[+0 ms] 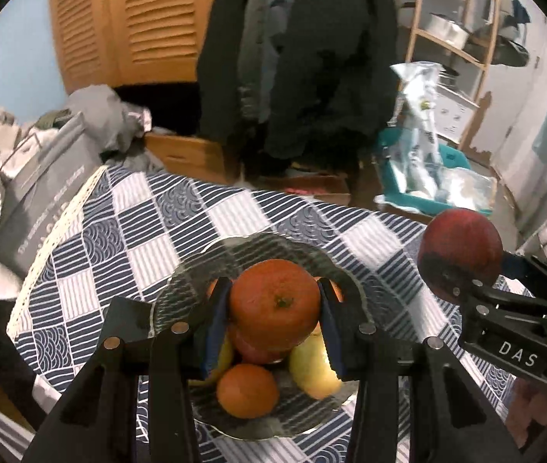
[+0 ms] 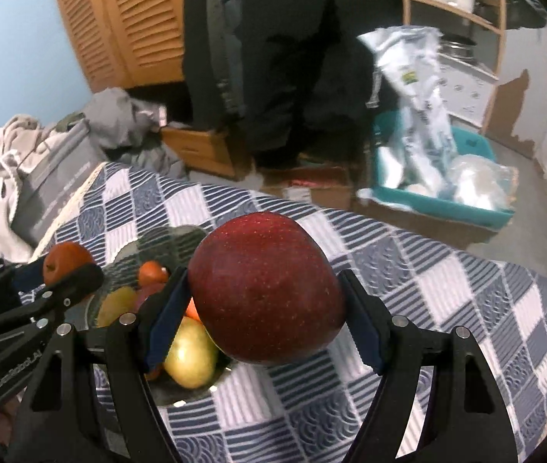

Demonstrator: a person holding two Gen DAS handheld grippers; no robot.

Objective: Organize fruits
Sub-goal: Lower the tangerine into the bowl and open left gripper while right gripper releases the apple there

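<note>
Gripped orange (image 1: 275, 303) above glass bowl (image 1: 181, 281) of fruit.

Legible lettering:
- "DAS", white, on the black body of the right gripper (image 1: 453, 293).
- "GenRobot.AI", white, on the left gripper (image 2: 55, 270).
- Grey bag (image 1: 46, 193), left of the checked tablecloth (image 1: 235, 212): print too blurred to read.
</note>
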